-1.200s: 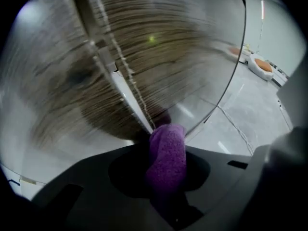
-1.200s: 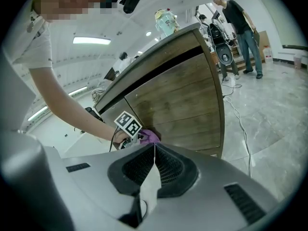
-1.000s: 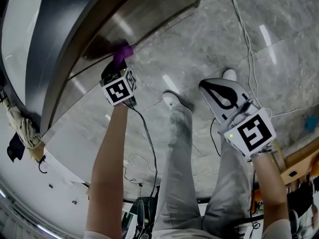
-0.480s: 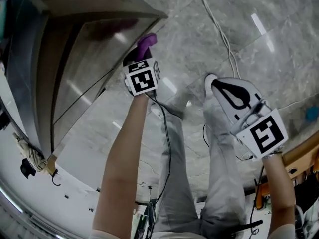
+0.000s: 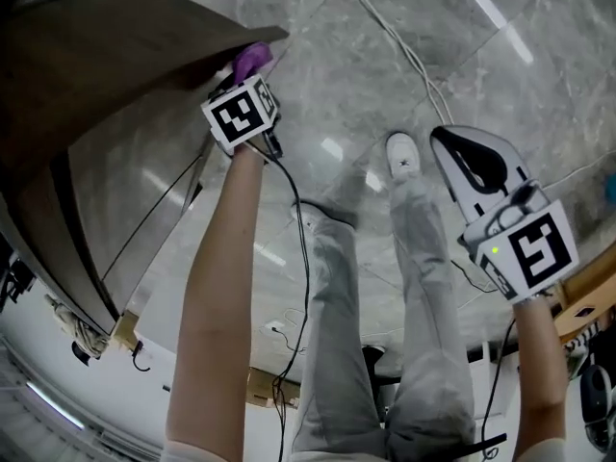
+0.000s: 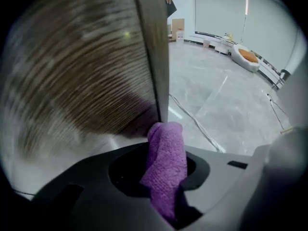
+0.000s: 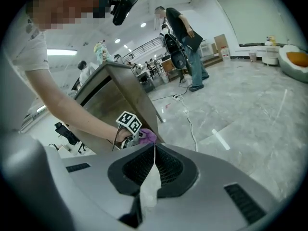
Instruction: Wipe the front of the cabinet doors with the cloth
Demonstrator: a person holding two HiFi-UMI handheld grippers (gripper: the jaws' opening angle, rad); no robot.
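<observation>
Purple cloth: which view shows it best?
Left gripper view: purple cloth fills the centre, clamped in the left claw, tip at the cabinet door. Head view shows the cloth as a small tuft; right gripper view, a distant speck.

Bright overhead strips glare on my glossy floor [image 5: 500,27]; cabinet door [image 6: 82,81] motion-blurred up close, fisheye corners black.
</observation>
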